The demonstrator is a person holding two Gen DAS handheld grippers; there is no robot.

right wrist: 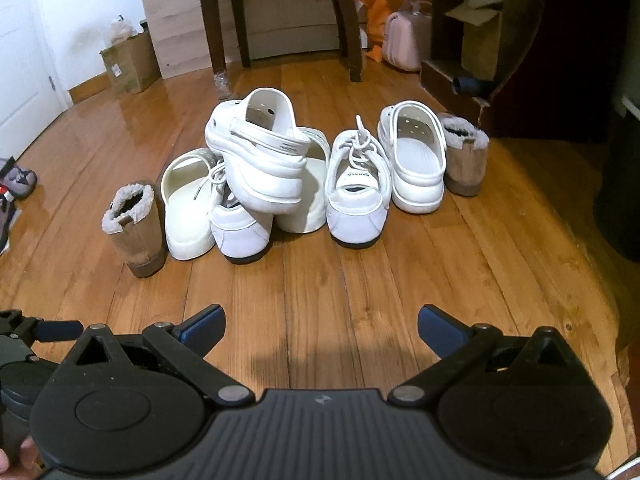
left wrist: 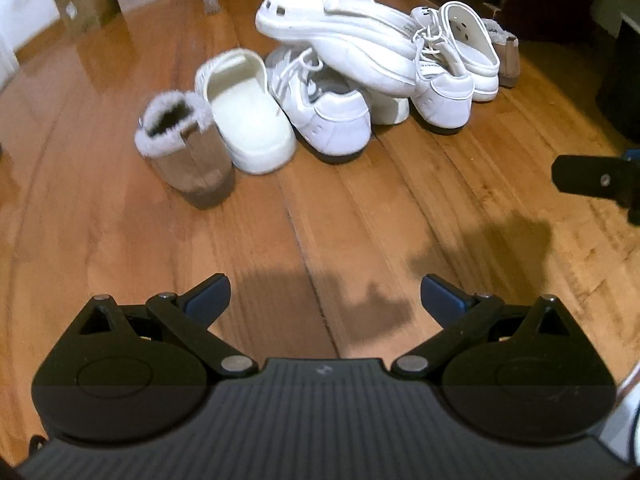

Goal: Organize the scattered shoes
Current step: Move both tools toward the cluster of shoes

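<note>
A pile of shoes lies on the wooden floor ahead. A white clog point(right wrist: 260, 152) point(left wrist: 340, 32) rests tilted on top of a white sneaker point(right wrist: 240, 232) point(left wrist: 320, 112) and a cream slipper point(right wrist: 188, 208) point(left wrist: 248, 120). A tan fur-lined boot point(right wrist: 134, 224) point(left wrist: 184, 152) stands at the left. A second sneaker point(right wrist: 358, 196) point(left wrist: 440, 84), a second clog point(right wrist: 414, 160) point(left wrist: 472, 48) and a second boot point(right wrist: 466, 156) point(left wrist: 506, 60) stand at the right. My left gripper point(left wrist: 324, 300) and right gripper point(right wrist: 320, 328) are open, empty and short of the pile.
A dark wooden table point(right wrist: 280, 16) stands behind the pile, with cardboard boxes point(right wrist: 130, 62), a pink case point(right wrist: 406, 40) and a dark shelf unit point(right wrist: 480, 40) nearby. More shoes point(right wrist: 16, 184) lie at the far left. The right gripper shows in the left view point(left wrist: 600, 184).
</note>
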